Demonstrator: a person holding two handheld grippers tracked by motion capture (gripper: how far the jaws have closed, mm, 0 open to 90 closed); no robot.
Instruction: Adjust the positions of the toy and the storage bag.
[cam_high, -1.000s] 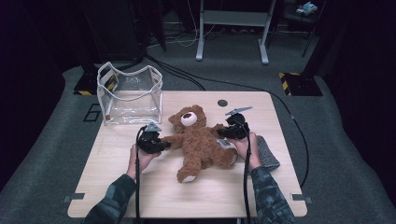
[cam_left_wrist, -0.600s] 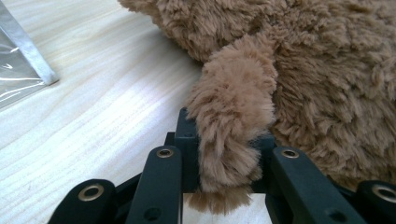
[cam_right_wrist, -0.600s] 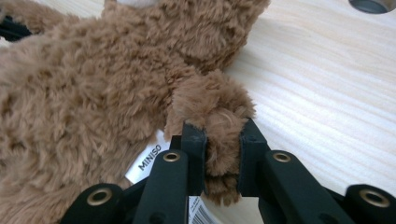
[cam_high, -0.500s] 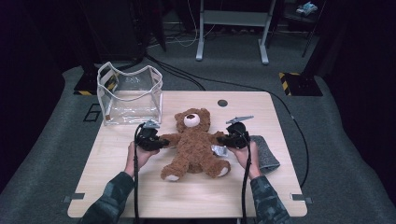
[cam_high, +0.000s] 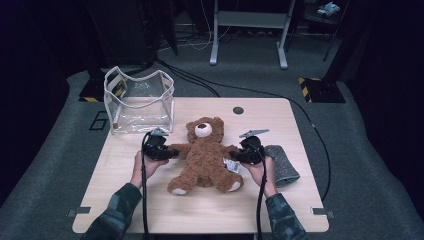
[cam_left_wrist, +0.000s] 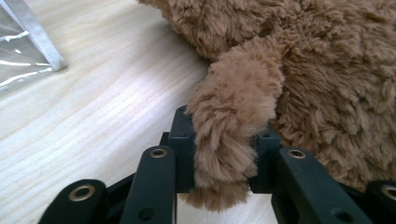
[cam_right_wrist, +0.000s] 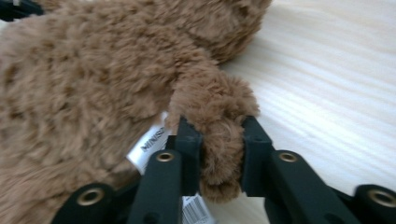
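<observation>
High view shows the teddy bear (cam_high: 205, 157) lying on the tabletop (cam_high: 300, 200) between both tools. Left tool (cam_high: 170, 151) holds one arm of it, right tool (cam_high: 234, 159) the other; both jaws have just been opening slightly around the fur.

Your left gripper (cam_high: 167, 152) lies low over the table, pointing right; your right gripper (cam_high: 235, 156) faces it, pointing left. Both pairs of jaws have just been opening, a plush paw between each. Your forearms come in from below, hands wrapped around the gripper bodies.
</observation>
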